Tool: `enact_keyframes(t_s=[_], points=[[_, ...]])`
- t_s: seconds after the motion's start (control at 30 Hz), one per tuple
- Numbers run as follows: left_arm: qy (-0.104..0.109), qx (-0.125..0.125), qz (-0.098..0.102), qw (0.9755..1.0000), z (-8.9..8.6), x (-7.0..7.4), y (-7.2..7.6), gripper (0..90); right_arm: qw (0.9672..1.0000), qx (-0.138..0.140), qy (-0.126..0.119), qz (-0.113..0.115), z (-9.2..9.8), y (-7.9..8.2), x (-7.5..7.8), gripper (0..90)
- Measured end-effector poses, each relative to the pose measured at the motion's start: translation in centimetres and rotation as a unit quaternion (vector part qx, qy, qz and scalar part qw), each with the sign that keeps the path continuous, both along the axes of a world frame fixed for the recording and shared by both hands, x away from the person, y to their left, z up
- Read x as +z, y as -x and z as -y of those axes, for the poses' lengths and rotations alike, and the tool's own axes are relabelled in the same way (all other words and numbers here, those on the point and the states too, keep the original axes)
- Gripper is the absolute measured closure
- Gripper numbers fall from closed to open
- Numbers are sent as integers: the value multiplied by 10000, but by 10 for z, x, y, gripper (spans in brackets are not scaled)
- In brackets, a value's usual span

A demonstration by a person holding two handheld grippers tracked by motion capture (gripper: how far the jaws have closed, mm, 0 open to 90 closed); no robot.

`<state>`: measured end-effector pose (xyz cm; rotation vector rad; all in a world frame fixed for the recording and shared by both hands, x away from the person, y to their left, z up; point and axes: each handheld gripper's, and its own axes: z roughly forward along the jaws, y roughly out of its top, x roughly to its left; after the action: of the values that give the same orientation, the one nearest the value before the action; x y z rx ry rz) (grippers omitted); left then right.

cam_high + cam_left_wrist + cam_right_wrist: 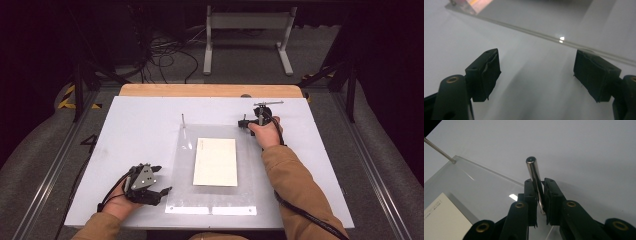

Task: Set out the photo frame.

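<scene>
Risk at far-right corner of clear acrylic sheet (210, 170) on table (140, 125): right gripper (539, 202) jaws clamped on upright metal pin (534, 173); a skewed pull could bind it or drag sheet and paper (216, 161). Left gripper (150, 186) jaws wide, empty, near sheet's near-left edge, so nothing pins sheet down.

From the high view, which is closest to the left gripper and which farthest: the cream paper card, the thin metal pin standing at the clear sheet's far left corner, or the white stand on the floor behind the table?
Measured from the left gripper:
1. Paper card, to its right, on the clear sheet.
2. Thin metal pin, farther up the table.
3. White stand, on the floor beyond the table.
</scene>
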<state>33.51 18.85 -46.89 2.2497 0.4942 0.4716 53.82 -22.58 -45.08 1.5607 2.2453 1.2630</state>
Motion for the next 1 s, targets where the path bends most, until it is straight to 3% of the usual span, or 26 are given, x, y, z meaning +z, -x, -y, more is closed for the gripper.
enact_keyframes(t_s=[0.13,0.23,0.4,0.43,0.53,0.67,0.83,0.93,1.0], points=[[-51,-278,124,9995,3,0,3,216,9999,-40,-90,-28,1,0,-2,804],[-31,-302,175,9994,4,0,4,209,9999,-70,-89,-39,0,0,-2,804],[131,-544,559,9969,11,1,7,190,9997,-146,-149,-88,0,0,-2,803],[131,-544,559,9969,11,1,7,185,9997,-164,-179,-103,0,0,-2,803],[204,-692,949,9929,18,3,10,179,9995,-198,-198,-134,0,-1,-2,803],[346,-881,1262,9875,23,7,13,181,9994,-221,-212,-145,0,-1,-2,804],[447,-1039,1339,9845,28,8,15,219,9994,-219,-217,-143,0,-2,-2,803],[434,-1035,1318,9849,29,7,16,294,9995,-188,-210,-124,0,-1,-2,802],[398,-1100,1509,9816,30,7,17,346,9996,-155,-203,-95,1,-1,-3,801]])
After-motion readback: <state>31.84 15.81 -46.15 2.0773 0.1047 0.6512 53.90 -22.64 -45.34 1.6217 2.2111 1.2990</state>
